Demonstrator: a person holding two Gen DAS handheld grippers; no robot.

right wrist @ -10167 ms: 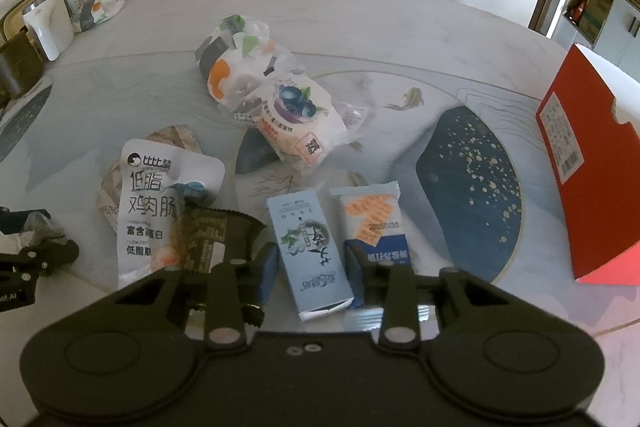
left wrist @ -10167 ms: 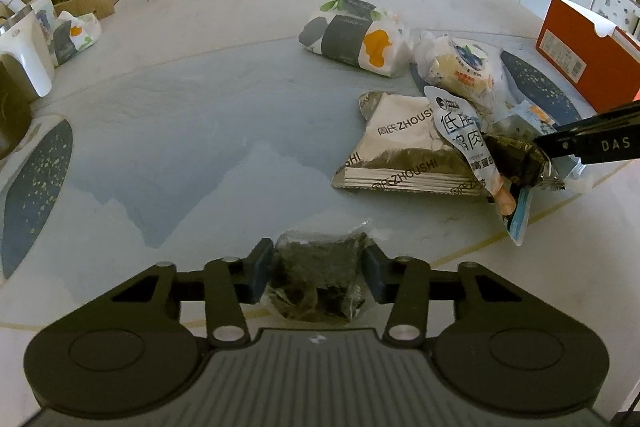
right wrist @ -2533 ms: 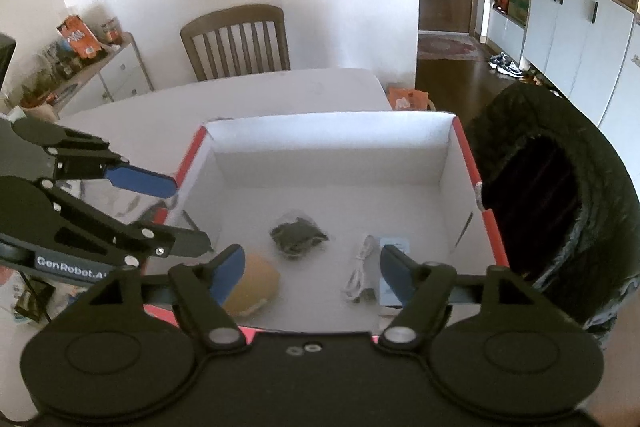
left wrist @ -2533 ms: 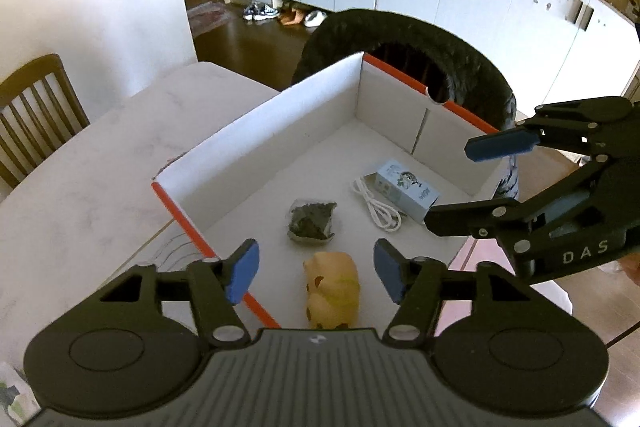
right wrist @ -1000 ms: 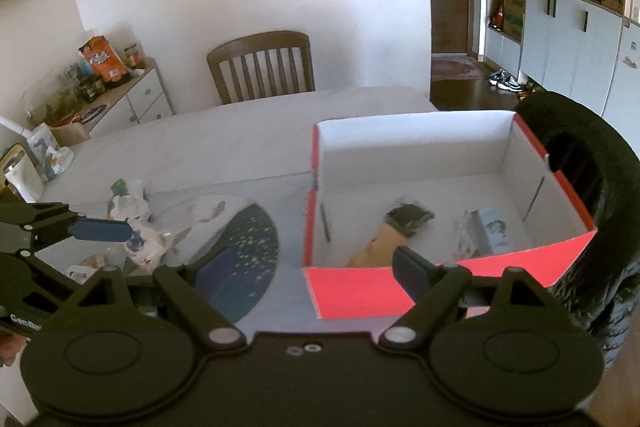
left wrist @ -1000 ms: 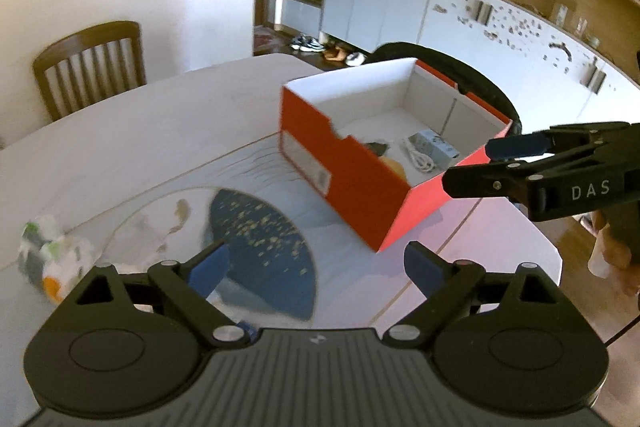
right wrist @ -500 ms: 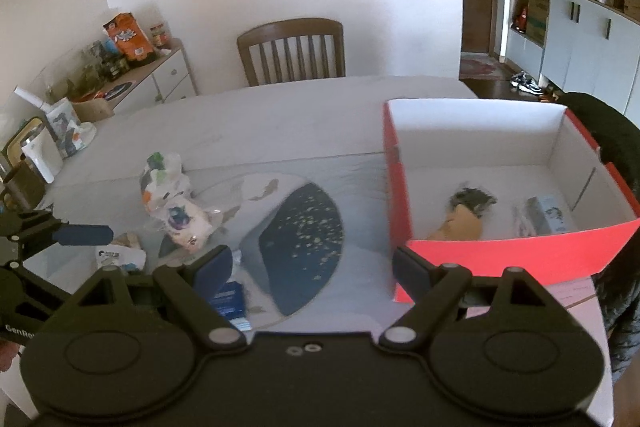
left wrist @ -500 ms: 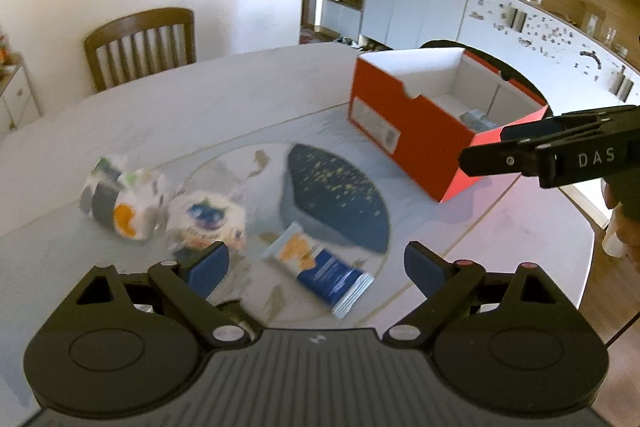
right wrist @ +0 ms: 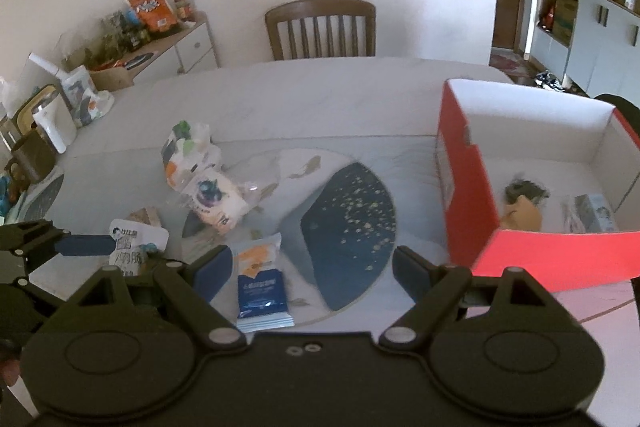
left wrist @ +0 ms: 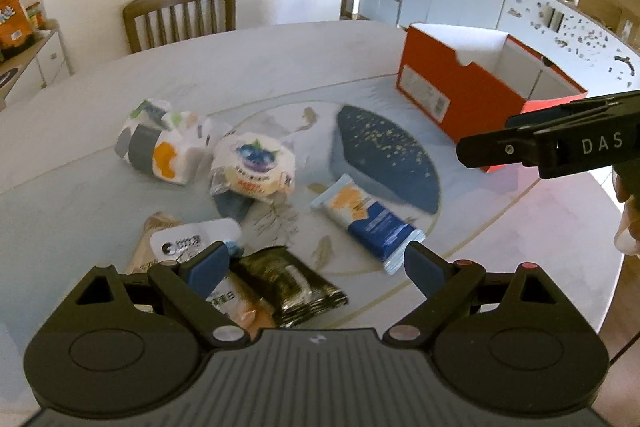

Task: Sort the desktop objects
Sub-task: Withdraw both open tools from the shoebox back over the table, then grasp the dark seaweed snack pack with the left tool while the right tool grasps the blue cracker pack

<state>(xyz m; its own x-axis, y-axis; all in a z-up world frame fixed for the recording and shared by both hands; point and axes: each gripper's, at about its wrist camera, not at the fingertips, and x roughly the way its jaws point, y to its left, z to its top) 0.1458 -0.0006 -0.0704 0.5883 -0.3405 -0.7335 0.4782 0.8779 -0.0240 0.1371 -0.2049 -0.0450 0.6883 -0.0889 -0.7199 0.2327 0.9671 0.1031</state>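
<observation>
Left wrist view looks down at a slant over the table [left wrist: 280,67] from its near edge, close above the snack packets, the orange box [left wrist: 452,91] far right. Right wrist view sits further right, same slant, box [right wrist: 472,195] nearer with its inside visible. Both share the packets, blue-and-white packet [left wrist: 368,223] [right wrist: 260,279], chair [left wrist: 180,13] [right wrist: 320,27] and box.

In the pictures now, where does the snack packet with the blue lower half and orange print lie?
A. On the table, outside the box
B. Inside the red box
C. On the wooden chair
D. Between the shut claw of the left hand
A: the blue and orange packet lies flat on the table, apart from the red box.
</observation>
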